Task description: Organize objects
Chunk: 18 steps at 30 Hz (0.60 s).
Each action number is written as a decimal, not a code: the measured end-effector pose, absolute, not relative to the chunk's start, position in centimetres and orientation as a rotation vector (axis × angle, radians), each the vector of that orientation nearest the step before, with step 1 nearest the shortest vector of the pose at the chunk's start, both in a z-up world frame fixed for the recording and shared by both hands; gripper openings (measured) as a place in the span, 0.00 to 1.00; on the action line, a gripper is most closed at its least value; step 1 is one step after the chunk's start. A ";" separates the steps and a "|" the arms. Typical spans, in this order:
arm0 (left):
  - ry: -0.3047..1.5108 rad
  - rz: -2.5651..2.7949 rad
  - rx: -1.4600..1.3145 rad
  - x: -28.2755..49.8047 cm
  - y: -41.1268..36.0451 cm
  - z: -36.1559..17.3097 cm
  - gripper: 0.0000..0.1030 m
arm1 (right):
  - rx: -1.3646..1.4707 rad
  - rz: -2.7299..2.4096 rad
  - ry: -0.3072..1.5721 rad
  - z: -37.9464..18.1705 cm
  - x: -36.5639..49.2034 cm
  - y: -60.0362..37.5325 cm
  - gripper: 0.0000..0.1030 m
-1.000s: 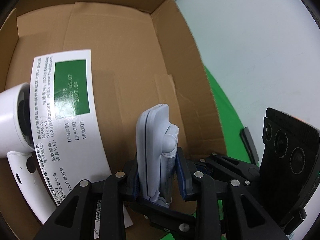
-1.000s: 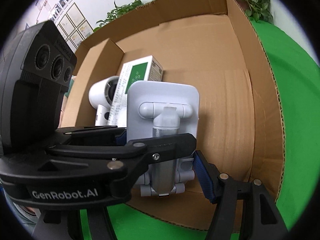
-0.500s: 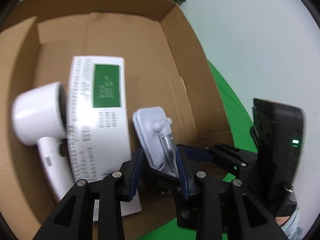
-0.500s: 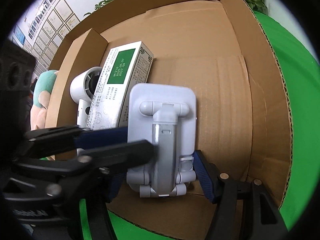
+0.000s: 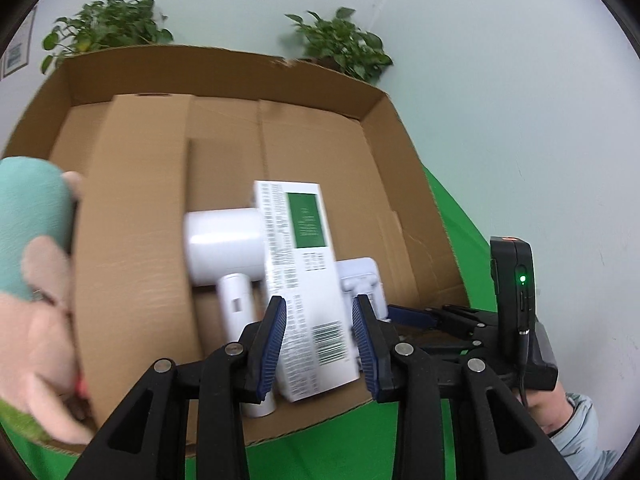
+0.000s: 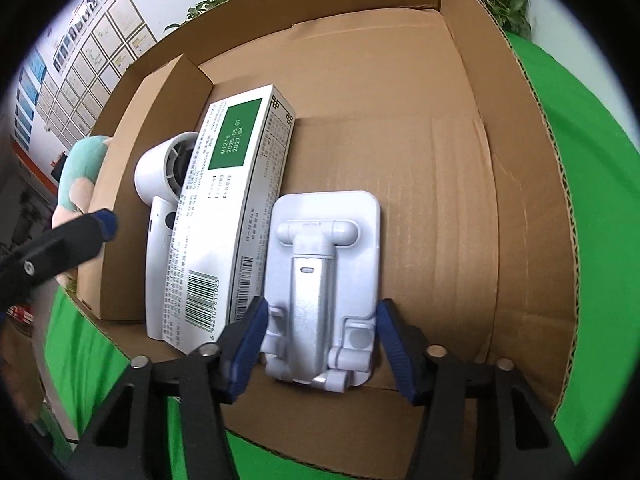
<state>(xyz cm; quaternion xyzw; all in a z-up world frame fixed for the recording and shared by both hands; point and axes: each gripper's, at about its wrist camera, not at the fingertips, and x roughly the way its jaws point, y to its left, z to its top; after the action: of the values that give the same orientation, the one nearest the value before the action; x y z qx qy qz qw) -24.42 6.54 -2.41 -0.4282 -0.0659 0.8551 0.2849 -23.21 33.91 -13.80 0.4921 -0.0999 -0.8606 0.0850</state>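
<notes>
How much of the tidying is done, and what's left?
Done: hair dryer and white carton lie in the cardboard box. In hand: right gripper jaws have just been closing on the grey stand beside them. Left: plush toy sits outside the box; left gripper is open, empty.

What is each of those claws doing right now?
Left gripper: open, holding nothing.
Right gripper: jaws have just been closing and now grip the sides of the phone stand lying in the cardboard box.
</notes>
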 end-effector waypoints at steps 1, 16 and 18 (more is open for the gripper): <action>-0.169 2.303 -1.136 -24.1 6.0 -2.3 0.31 | 1.468 -2.566 -0.293 -13.7 -23.5 34.0 0.48; 0.015 2.685 -0.874 -18.1 -0.8 -1.1 0.94 | 1.169 -2.815 -0.010 -9.8 -18.6 30.7 0.85; 0.030 2.732 -0.832 -17.3 -1.4 -1.6 0.97 | 1.078 -2.844 0.022 -9.5 -17.2 29.6 0.85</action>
<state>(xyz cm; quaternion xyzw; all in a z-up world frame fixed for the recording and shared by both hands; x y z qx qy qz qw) -17.29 -1.44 -1.58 -0.2885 0.0104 0.9468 0.1421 -17.25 29.59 -9.55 0.3540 0.0071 -0.9339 0.0502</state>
